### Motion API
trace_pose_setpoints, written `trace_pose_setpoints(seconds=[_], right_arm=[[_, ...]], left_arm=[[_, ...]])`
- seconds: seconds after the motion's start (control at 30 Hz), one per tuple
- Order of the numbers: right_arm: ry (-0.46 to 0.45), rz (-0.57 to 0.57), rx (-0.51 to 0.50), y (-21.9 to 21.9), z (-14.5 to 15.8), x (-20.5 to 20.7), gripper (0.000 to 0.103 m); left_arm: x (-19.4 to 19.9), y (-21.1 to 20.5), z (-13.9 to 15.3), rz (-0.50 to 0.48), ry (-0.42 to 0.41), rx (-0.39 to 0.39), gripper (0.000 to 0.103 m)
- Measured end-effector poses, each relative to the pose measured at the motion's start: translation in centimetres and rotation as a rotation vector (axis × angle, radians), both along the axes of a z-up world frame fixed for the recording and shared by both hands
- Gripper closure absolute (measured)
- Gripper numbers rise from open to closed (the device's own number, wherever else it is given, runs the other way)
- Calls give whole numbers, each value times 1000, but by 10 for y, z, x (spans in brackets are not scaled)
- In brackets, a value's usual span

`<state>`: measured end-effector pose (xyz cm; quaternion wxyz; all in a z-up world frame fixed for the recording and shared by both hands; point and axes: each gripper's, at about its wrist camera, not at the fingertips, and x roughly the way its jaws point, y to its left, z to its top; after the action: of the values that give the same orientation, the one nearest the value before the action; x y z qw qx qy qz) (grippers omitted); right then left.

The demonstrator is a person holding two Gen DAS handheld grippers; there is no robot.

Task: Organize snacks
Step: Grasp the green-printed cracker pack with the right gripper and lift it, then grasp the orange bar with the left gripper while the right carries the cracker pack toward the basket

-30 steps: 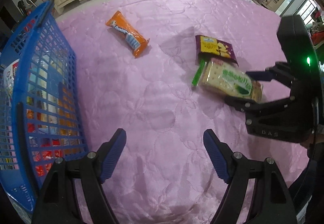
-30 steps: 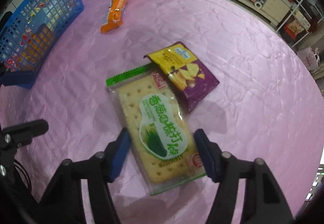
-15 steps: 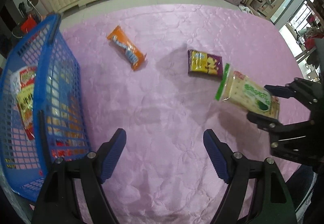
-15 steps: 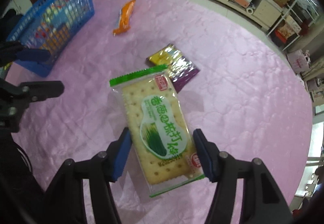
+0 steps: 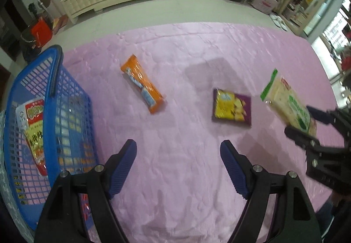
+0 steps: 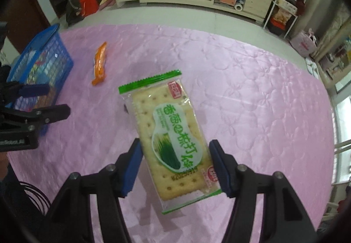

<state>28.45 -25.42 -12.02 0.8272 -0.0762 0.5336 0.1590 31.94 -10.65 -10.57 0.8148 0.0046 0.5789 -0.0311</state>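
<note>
Your right hand-held gripper (image 6: 174, 162) clamps cracker pack (image 6: 173, 133) clear above pink worktop (image 6: 252, 111); your left hand-held gripper (image 5: 178, 165) gapes, nothing between pads

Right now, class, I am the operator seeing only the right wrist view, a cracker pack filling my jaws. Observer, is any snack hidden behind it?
Observer: Yes. The left wrist view shows a purple and yellow snack packet flat on the pink cloth, apart from the cracker pack.
Operator: What is in the blue basket?
Observer: A red and yellow snack bag.
Operator: Is the left gripper carrying anything?
Observer: No; its jaws stand open, nothing between them.
</note>
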Motion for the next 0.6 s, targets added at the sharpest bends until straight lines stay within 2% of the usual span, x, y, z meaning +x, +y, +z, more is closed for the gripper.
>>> trace_pose_setpoints(seconds=[0.1, 0.2, 0.33, 0.5, 0.6], right_arm=[[5, -19, 29, 3, -2, 10, 37], [33, -54, 79, 4, -8, 39, 37], [50, -67, 84, 9, -18, 55, 37], [52, -42, 62, 20, -35, 75, 37], [46, -28, 53, 23, -38, 80, 37]], left_arm=[[19, 3, -8, 34, 6, 10, 26], [34, 9, -18, 88, 16, 9, 26], [56, 12, -31, 116, 21, 95, 26], [79, 35, -45, 200, 60, 41, 27], [94, 42, -60, 222, 96, 74, 29]])
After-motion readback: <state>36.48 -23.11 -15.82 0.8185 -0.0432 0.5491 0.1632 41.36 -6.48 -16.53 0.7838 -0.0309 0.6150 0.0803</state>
